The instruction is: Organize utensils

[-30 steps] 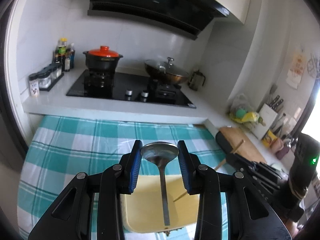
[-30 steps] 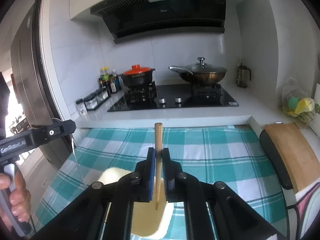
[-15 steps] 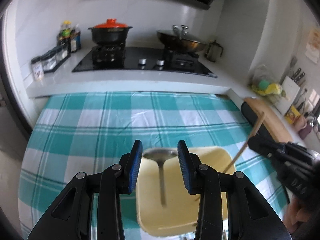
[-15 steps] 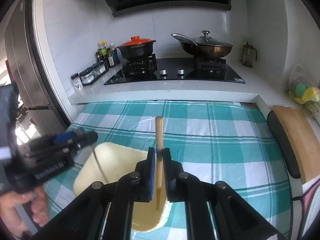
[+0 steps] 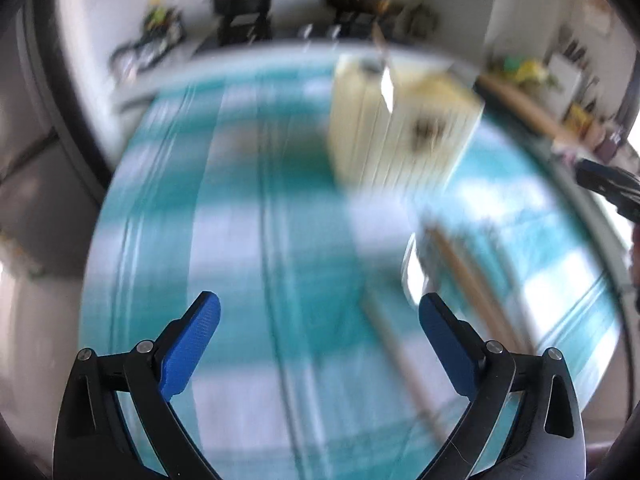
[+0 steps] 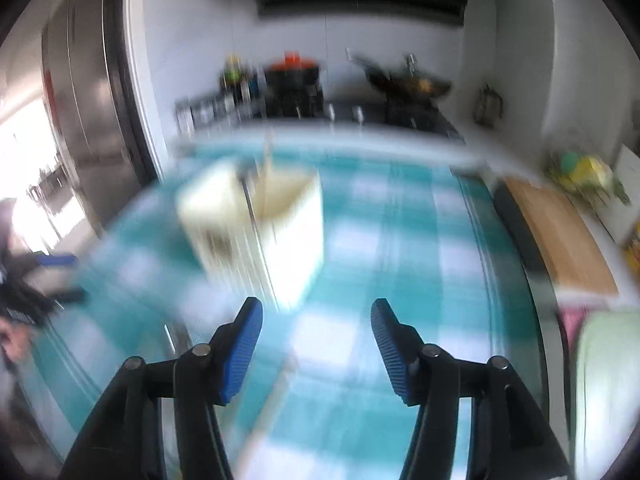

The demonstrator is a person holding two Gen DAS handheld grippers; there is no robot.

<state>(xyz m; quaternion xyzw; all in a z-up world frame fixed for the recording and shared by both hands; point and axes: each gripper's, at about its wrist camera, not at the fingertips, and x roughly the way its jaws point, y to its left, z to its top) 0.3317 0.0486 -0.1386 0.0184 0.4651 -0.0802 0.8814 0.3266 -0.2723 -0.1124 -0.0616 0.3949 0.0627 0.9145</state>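
One cream holder [image 6: 256,224] stands on the table [image 6: 420,248] with two utensils inside; both tongs, left [image 5: 319,320] and right [image 6: 316,326], have just been opening and grip nothing.

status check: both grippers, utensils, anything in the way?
Left gripper and right gripper: jaws just opened, nothing between them. Utensil holder upright on checked tablecloth, handles sticking out. Frames blurred; no obstruction visible.
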